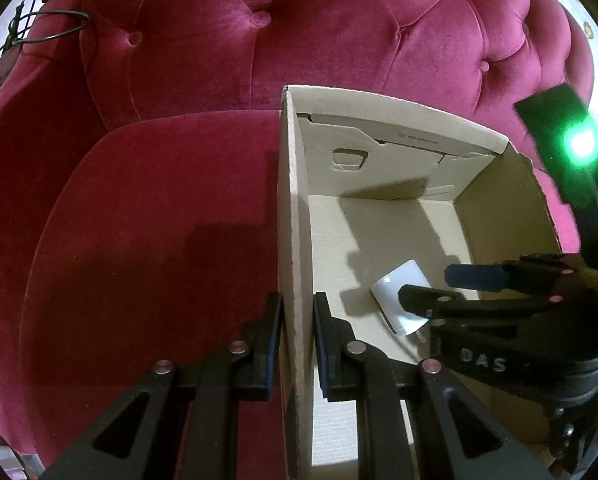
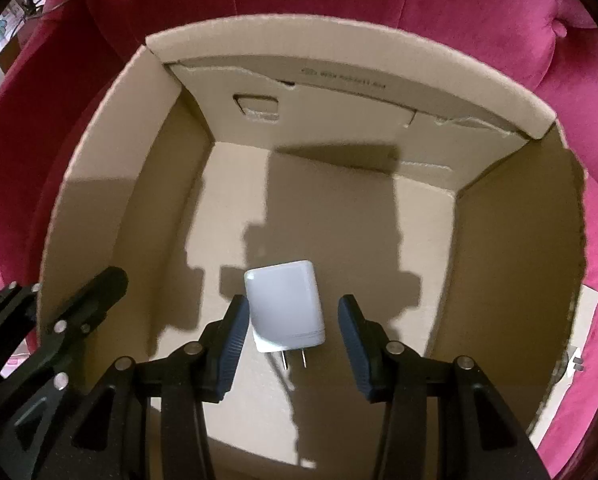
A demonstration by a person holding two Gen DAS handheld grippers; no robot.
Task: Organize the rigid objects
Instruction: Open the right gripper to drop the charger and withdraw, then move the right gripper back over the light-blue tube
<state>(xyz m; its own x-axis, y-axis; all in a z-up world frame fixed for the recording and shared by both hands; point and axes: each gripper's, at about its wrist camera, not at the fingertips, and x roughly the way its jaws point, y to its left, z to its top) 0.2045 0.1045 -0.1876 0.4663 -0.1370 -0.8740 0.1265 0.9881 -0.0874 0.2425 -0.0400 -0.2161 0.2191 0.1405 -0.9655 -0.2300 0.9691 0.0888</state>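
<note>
A white plug-in charger (image 2: 285, 304) lies on the floor of an open cardboard box (image 2: 499, 240), prongs toward the camera. My right gripper (image 2: 293, 308) hangs open just over it, one finger on each side; the left pad looks close to its edge, the right pad stands clearly apart. In the left wrist view the same charger (image 1: 399, 292) shows partly behind the right gripper (image 1: 427, 282). My left gripper (image 1: 297, 312) is shut on the box's left wall (image 1: 295, 220), one finger outside and one inside. One of its fingers (image 2: 107, 284) shows at that wall in the right wrist view.
The box stands on the seat of a magenta tufted velvet armchair (image 1: 147, 240), whose back rises behind it. A black cable loop (image 1: 59, 28) hangs at the chair's upper left. A green light (image 1: 583, 144) glows on the right gripper's body. The box holds nothing else.
</note>
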